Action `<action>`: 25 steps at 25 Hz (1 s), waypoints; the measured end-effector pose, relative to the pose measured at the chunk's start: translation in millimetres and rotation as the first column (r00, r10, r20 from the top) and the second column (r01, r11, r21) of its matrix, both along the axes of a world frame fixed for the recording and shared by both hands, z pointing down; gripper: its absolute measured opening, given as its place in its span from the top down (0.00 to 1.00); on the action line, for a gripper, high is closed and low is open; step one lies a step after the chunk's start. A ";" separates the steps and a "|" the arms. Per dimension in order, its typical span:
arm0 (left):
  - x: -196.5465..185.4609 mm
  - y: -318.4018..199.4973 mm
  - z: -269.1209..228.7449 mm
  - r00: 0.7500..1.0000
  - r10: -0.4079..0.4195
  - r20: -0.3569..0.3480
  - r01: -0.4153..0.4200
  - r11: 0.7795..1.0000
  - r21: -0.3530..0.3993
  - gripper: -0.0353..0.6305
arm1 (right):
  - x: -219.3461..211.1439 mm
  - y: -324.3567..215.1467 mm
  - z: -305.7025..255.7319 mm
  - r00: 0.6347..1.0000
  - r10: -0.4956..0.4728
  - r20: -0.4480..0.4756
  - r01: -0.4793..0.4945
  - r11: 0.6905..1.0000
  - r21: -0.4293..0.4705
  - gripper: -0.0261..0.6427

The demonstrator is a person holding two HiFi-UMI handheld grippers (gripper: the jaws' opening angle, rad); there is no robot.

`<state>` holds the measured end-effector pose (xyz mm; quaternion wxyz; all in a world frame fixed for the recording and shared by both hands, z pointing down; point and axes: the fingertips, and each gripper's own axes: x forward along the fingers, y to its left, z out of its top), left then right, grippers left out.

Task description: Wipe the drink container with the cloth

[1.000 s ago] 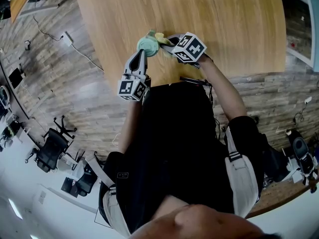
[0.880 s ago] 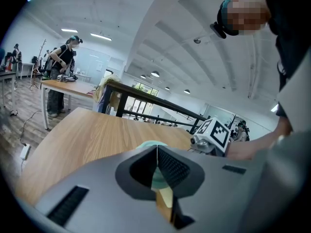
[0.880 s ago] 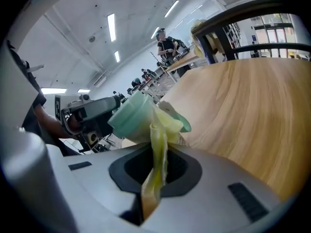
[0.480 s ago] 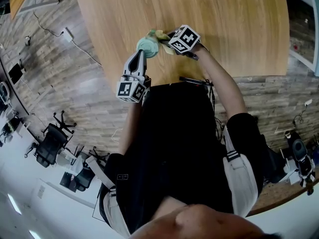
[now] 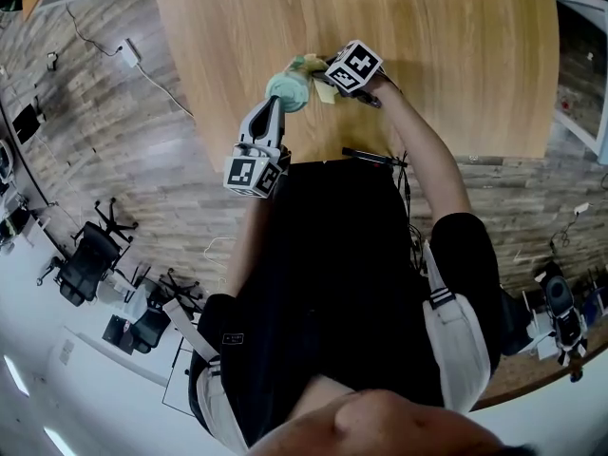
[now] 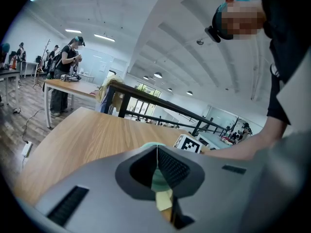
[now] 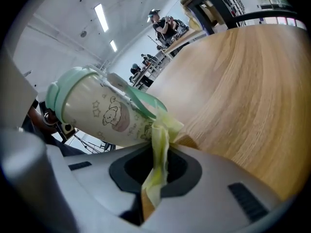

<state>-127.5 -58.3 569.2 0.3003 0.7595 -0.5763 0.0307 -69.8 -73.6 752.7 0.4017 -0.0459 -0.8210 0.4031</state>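
Note:
The drink container point(image 5: 287, 89) is a cream cup with a bear print and a mint-green lid, held tilted above the wooden table point(image 5: 437, 36). My left gripper point(image 5: 275, 104) comes at it from the near side and is shut on its mint-green part point(image 6: 158, 178). In the right gripper view the cup point(image 7: 104, 113) lies on its side, lid to the left. My right gripper point(image 5: 323, 77) is shut on the yellow cloth point(image 7: 159, 144). The cloth point(image 5: 324, 91) rests against the cup's side and strap.
A thin black object point(image 5: 370, 155) lies at the table's near edge. Office chairs point(image 5: 85, 264) and a power strip with cable point(image 5: 128, 55) are on the wood floor to the left. A person point(image 6: 68, 67) stands at a far table.
My right gripper has moved a little away from me across the table, carrying the cloth along the cup. The left gripper and cup have stayed almost still.

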 end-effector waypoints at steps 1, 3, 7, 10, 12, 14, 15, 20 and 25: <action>-1.4 0.1 0.9 1.000 0.000 0.008 0.000 1.000 -0.004 0.91 | -1.4 -1.0 2.0 1.000 -0.011 -0.004 0.011 1.000 -0.005 0.89; -5.4 -0.5 1.3 1.000 -0.004 0.013 0.004 1.000 -0.006 0.91 | -5.7 -2.8 3.1 0.999 -0.038 -0.008 0.038 0.999 -0.014 0.89; -8.0 0.5 2.2 1.000 0.003 0.012 -0.003 1.000 0.000 0.91 | -9.7 -2.1 -2.7 0.996 -0.090 0.001 0.090 0.996 -0.003 0.89; -5.5 1.9 4.2 1.000 0.014 0.013 -0.014 1.000 -0.003 0.91 | -8.6 -0.8 -13.1 0.994 -0.104 0.024 0.104 0.995 0.011 0.89; -5.9 1.0 3.7 1.000 0.016 0.006 -0.016 1.000 0.001 0.91 | -10.8 -2.7 -27.9 0.993 -0.107 0.050 0.105 0.994 0.034 0.89; -7.1 0.1 3.3 1.000 0.019 0.000 -0.019 1.000 0.007 0.91 | -11.8 -3.6 -44.9 0.991 -0.116 0.074 0.111 0.992 0.062 0.89; -7.7 0.3 3.7 1.000 0.019 -0.002 -0.019 1.000 0.006 0.91 | -11.6 -3.3 -53.6 0.989 -0.120 0.086 0.114 0.991 0.072 0.89; -7.8 0.2 4.2 1.000 0.023 -0.012 -0.023 1.000 0.003 0.91 | -6.4 -2.6 -100.9 0.978 -0.138 0.155 0.120 0.986 0.118 0.89; -9.5 -1.1 5.8 1.000 0.019 -0.021 -0.019 1.000 0.007 0.91 | -5.0 -7.0 -124.5 0.967 -0.188 0.172 0.156 0.970 0.185 0.89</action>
